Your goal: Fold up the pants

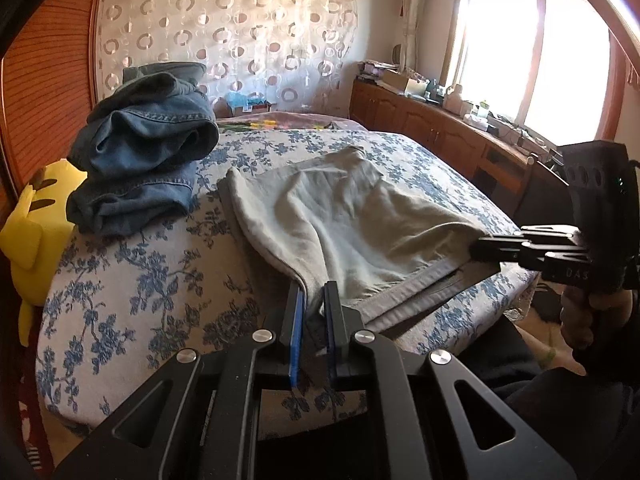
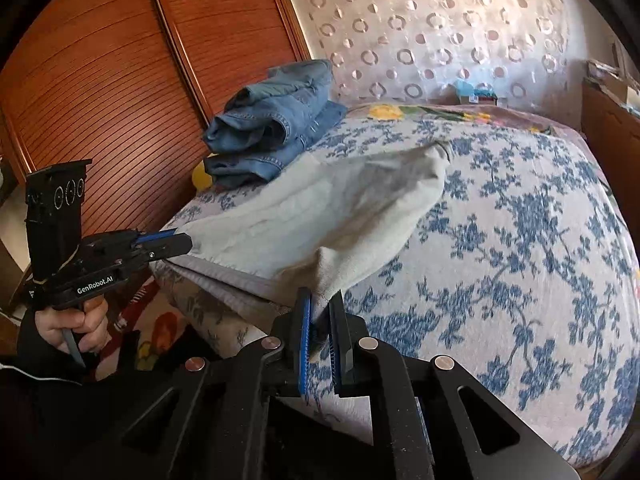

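Pale beige pants point(image 1: 360, 216) point(image 2: 320, 216) lie across the near part of the floral bedspread point(image 1: 140, 280) point(image 2: 520, 240), their grey waistband toward the bed's front edge. My left gripper point(image 1: 314, 290) point(image 2: 188, 242) is shut on one end of the waistband. At the other end my right gripper point(image 2: 322, 298) point(image 1: 474, 246) is shut on the fabric too. Between the two grips the near edge hangs lifted off the bed, while the far part of the pants still rests on it.
A pile of folded blue jeans point(image 1: 148, 148) point(image 2: 272, 128) sits at the far left of the bed. A yellow plush toy point(image 1: 32, 240) leans by the wooden wardrobe doors point(image 2: 120, 80). A cluttered wooden cabinet point(image 1: 440, 120) runs under the window on the right.
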{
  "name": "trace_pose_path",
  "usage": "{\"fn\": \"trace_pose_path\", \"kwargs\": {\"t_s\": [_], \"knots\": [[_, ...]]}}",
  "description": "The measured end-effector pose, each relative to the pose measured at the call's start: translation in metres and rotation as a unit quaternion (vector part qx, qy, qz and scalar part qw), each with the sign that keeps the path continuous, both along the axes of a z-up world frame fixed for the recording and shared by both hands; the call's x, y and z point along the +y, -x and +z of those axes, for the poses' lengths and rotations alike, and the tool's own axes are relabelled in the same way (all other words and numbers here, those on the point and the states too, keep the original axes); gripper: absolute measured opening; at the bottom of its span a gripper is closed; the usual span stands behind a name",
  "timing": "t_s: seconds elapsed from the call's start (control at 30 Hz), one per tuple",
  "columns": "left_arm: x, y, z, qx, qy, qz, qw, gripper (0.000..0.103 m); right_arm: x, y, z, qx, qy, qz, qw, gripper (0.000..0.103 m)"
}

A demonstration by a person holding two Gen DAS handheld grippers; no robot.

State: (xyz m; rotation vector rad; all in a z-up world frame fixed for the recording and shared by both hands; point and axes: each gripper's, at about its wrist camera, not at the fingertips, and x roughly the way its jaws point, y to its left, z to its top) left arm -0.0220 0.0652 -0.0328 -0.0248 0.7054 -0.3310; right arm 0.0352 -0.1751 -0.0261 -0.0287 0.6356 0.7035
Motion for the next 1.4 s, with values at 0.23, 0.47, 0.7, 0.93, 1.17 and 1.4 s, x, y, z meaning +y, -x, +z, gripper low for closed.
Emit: {"fn": "trace_pose_path", "kwargs": {"t_s": [0.23, 0.47, 0.7, 0.93, 1.17, 1.4], "knots": [[0.000, -0.020, 0.002, -0.004, -0.010, 0.001, 0.9999, 0.011, 0.013, -0.017, 0.013, -0.024, 0.009, -0.002, 1.000, 0.008], [0.007, -0.047, 0.012, -0.017, -0.014, 0.011, 0.9997, 0.011, 0.023, -0.040, 0.027, -0.042, 0.012, -0.003, 0.999, 0.008], [0.006, -0.090, 0.020, -0.029, -0.026, 0.020, 0.9990, 0.011, 0.034, -0.082, 0.035, -0.055, 0.020, -0.024, 0.998, 0.008], [0.005, -0.134, 0.025, -0.033, -0.035, 0.030, 0.9984, 0.011, 0.046, -0.123, 0.034, -0.053, 0.025, -0.051, 0.997, 0.008], [-0.002, -0.160, 0.023, -0.030, -0.047, 0.041, 0.9976, 0.011, 0.057, -0.157, 0.030, -0.049, 0.037, -0.074, 0.995, 0.008], [-0.003, -0.170, 0.015, -0.015, -0.050, 0.041, 0.9978, 0.014, 0.065, -0.173, 0.019, -0.033, 0.045, -0.085, 0.995, 0.008]]}}
